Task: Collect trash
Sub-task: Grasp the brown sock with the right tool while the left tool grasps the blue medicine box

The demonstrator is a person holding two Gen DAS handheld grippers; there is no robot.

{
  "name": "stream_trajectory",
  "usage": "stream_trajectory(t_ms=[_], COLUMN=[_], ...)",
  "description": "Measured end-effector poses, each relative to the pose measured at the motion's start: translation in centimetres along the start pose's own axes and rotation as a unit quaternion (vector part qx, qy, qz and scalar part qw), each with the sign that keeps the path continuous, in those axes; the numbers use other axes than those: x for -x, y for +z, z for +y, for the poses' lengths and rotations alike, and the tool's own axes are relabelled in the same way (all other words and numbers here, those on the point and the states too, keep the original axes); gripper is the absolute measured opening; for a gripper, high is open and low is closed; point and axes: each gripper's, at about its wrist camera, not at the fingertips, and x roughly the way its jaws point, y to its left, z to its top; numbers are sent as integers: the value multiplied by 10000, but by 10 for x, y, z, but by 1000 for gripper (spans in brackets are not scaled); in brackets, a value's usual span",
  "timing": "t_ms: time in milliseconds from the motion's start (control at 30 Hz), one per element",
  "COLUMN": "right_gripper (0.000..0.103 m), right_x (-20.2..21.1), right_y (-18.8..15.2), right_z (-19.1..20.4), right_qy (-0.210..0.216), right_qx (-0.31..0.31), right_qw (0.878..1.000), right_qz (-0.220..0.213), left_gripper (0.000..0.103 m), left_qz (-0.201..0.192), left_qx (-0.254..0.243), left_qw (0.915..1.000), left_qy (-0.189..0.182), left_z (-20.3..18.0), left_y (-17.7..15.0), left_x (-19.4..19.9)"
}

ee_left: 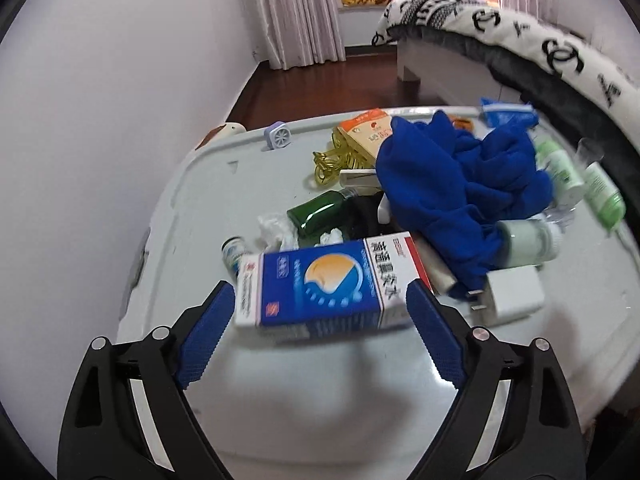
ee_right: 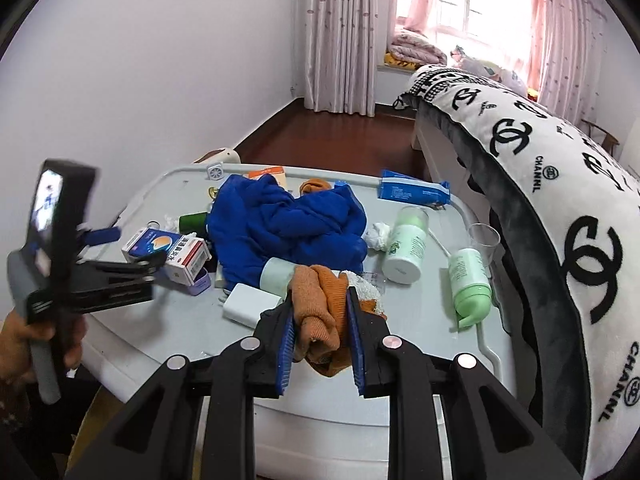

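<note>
Left wrist view: left gripper (ee_left: 320,300) wide apart around a blue box (ee_left: 320,280), low in the middle — touching or not, hard to tell. Only the right wrist view shows the right gripper (ee_right: 320,308) squeezed on an orange cloth (ee_right: 318,312) — bottom middle, above the white table (ee_right: 420,320).

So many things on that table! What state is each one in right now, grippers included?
Left gripper: open, around the blue medicine box.
Right gripper: shut on orange sock.
Blue cloth: crumpled.
Green pump bottle: lying down.
Clear cup: upright.
White charger: lying flat.
</note>
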Motion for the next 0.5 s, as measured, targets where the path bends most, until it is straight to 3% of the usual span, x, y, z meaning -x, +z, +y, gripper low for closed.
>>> stream_trajectory(t_ms=[200, 333, 433, 500], right_gripper=[23, 24, 24, 25], right_x=[1, 1, 5, 8], right_y=[-2, -2, -1, 0], right_z=[4, 6, 7, 6], right_qy=[66, 106, 149, 138], right_qx=[52, 53, 72, 72], right_qw=[10000, 9999, 9998, 9998], right_qz=[-20, -38, -88, -129], left_gripper=[90, 91, 91, 91], left_qz=[269, 246, 211, 136], left_qx=[515, 674, 506, 123], left_qw=[9979, 9958, 9954, 9948], left_qy=[-303, -563, -791, -1005], left_z=[12, 11, 11, 16], left_y=[6, 5, 5, 10], left_x=[-15, -12, -9, -9])
